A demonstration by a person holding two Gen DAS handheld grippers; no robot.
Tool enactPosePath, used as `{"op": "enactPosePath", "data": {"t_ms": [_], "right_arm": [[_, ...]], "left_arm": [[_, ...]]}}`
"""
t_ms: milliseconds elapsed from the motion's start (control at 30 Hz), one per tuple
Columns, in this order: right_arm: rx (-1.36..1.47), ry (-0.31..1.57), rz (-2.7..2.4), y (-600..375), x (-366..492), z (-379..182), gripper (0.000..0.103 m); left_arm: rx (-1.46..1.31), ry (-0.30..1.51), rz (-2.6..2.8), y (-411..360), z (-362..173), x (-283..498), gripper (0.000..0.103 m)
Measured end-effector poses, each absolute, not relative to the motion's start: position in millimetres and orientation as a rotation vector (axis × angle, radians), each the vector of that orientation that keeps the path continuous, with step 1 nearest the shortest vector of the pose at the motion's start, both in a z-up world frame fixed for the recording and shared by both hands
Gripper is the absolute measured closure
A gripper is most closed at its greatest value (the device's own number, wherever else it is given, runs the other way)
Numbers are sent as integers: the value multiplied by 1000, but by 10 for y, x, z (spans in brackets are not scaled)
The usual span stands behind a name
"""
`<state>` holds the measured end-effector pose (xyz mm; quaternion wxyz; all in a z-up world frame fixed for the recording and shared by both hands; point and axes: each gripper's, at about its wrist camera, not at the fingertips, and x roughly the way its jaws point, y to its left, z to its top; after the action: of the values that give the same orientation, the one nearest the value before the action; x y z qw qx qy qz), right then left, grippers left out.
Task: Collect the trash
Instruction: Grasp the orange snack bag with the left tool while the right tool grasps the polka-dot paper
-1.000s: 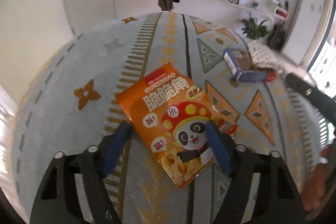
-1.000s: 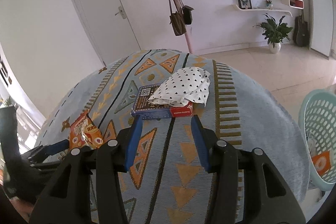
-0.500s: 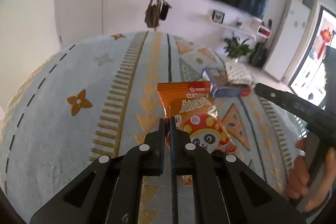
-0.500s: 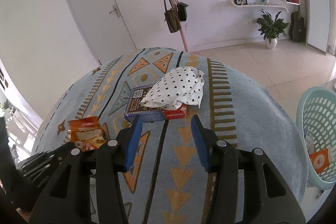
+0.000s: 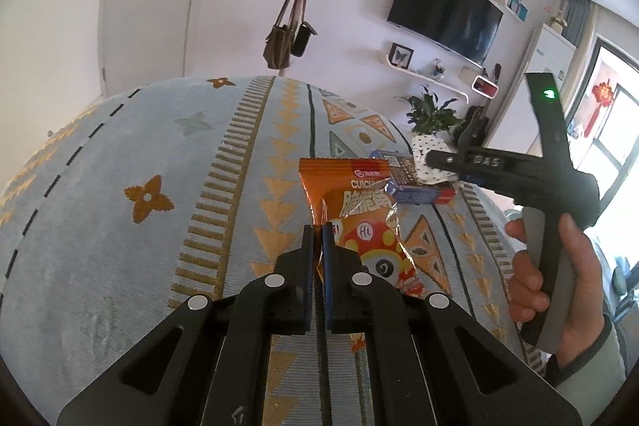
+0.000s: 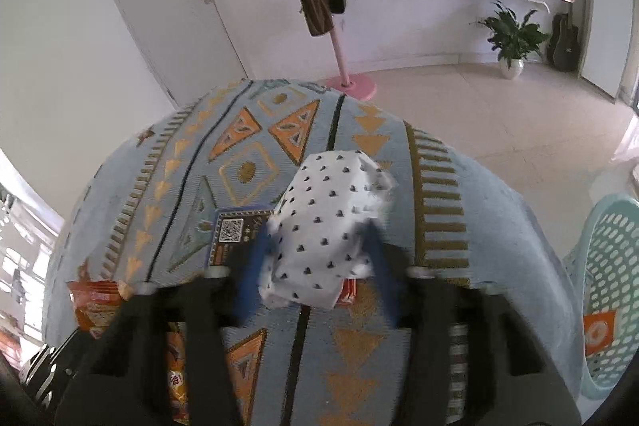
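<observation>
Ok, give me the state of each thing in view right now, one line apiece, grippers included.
left gripper: shut on the orange snack bag
orange snack bag: pinched, crumpled
right gripper: closing around the dotted white paper
dotted white paper: crumpled, lying over the blue box
blue box: flat on the rug
mint basket: upright, an orange wrapper inside

The crinkled orange foil snack bag (image 5: 361, 222) with a panda cartoon carries white Latin letters "CUICUI", cut off by a fold, above large white Chinese characters and a white circle marked "HL". A small red oval brand logo sits near its top seam; its lettering is too small to read. The black plastic body of the right gripper (image 5: 485, 162) bears raised letters "DAS". The flat blue cardboard box (image 6: 235, 232) shows a QR code; the print around it is illegible.
</observation>
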<state>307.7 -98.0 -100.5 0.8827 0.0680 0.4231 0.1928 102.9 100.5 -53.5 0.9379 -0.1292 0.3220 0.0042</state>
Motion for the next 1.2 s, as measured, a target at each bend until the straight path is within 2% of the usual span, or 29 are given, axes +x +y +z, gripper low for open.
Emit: {"op": "enactPosePath", "data": {"t_ms": [100,200,500,633,733,800,833,867,967,1200], "right_arm": [[171,849,430,-1067,3016,-937,82],[181,800,457,-1201,2883,-810,85],[474,848,787,-1649,2611,-612,85],[451,892,798,-1683,2493,-672,81],[315,894,722,-1617,2350,-717,79],[193,902,680,-1506,2218,-780,63],[152,904,659,-1463,2167,-814,39],[92,892,609,-1419,2084,-843,31],[-38,856,565,-1321,1896,-918,31],[-23,898,556,-1317,1824,-1063,31]], "left_arm": [[-266,657,5,1005,-535,1033,101],[-267,656,2,1027,-547,1051,101],[-271,652,-5,1034,-562,1052,101],[-273,651,-7,1049,-566,1057,101],[-274,650,-10,1052,-564,1049,101],[-275,650,-13,1055,-566,1041,101],[-276,650,-14,1056,-568,1037,101],[-276,649,-16,1054,-567,1036,101],[-280,647,-21,1054,-565,1032,101],[-278,647,-22,1051,-562,1033,101]]}}
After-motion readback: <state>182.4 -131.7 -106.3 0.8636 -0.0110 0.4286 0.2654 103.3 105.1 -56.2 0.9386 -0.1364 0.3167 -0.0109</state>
